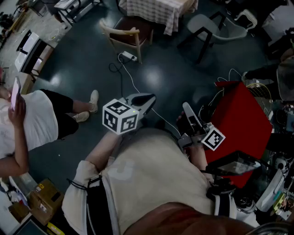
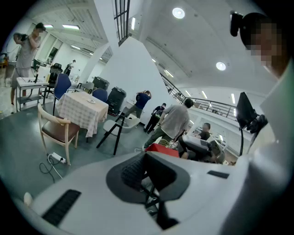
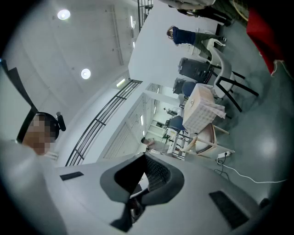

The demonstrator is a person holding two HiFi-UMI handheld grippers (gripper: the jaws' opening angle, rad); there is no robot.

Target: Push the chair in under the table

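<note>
None of the push appears done: the chair (image 1: pixel 126 36) stands at 11 o'clock, seat out beside the table (image 1: pixel 158 11) at 12 o'clock, well apart from the left gripper (image 1: pixel 146 100) and right gripper (image 1: pixel 188 110), whose jaws are together on nothing.

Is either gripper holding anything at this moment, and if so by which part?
Nothing is held. The left gripper and the right gripper are both shut and empty; the chair stands well away from them by the table, untouched.
</note>
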